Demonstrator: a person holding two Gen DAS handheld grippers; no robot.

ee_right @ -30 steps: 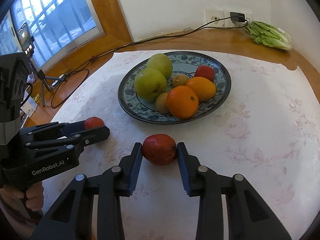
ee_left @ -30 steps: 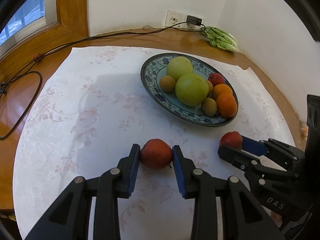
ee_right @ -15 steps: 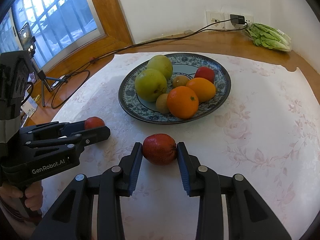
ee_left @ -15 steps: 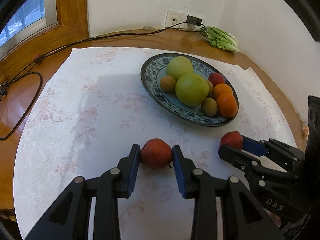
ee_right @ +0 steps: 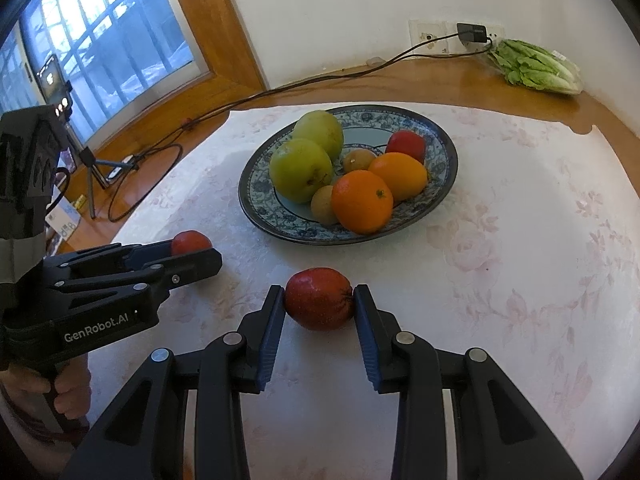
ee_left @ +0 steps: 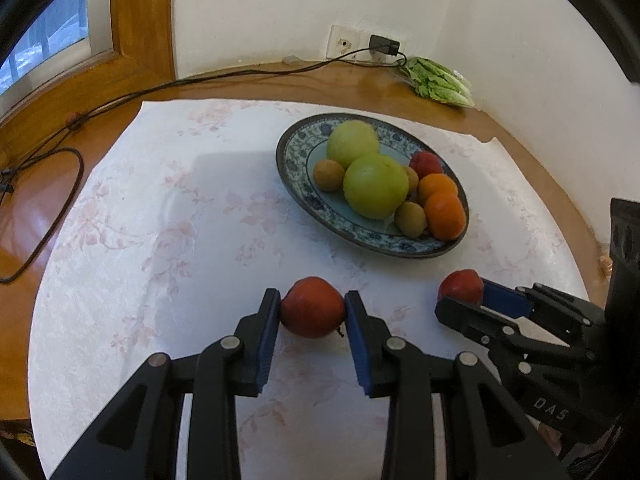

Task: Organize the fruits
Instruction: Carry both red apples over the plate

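Observation:
My left gripper [ee_left: 312, 308] is shut on a red apple [ee_left: 313, 307] just above the white floral cloth. My right gripper [ee_right: 319, 300] is shut on a second red apple [ee_right: 319, 298]. Each gripper shows in the other's view: the right one [ee_left: 460, 296] with its apple [ee_left: 460, 286], the left one [ee_right: 200, 252] with its apple [ee_right: 191, 241]. A blue patterned plate [ee_left: 298, 152] [ee_right: 444, 148] beyond both holds two green apples [ee_left: 375, 186], two oranges [ee_right: 362, 200], a red fruit [ee_right: 406, 145] and small brown kiwis [ee_left: 411, 219].
A bagged lettuce [ee_left: 438, 82] lies at the back right by the wall socket [ee_left: 346, 42]. A black cable [ee_left: 52, 184] runs over the wooden table at the left. A phone on a tripod [ee_right: 54, 80] stands by the window.
Both grippers, each with its apple, have lifted and tilted slightly; the plate now sits a little lower in both views.

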